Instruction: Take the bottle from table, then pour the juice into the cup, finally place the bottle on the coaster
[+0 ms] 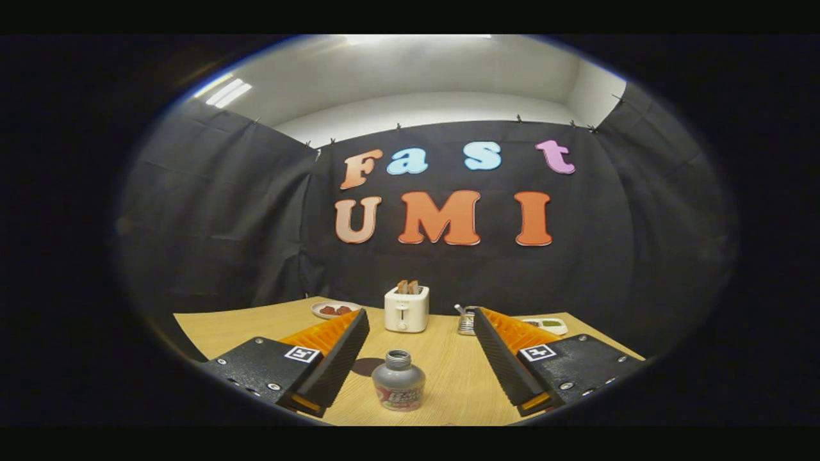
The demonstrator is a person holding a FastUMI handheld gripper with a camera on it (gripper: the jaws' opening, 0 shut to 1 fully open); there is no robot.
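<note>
Bottle label: small grey plastic bottle (398, 379) carries a red-and-white printed band, too blurred to read.
Gripper tags: one square black-and-white code marker on each side of the wide-spread gripper (419, 314).

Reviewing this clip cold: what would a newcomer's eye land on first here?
First the small grey bottle, uncapped and upright on the wooden table, standing between the spread fingers of the open hand-held gripper. Next the white toaster with two slices poking out, beyond the bottle near the table's far edge. A dark round coaster lies just beside the bottle, partly behind one finger.
</note>
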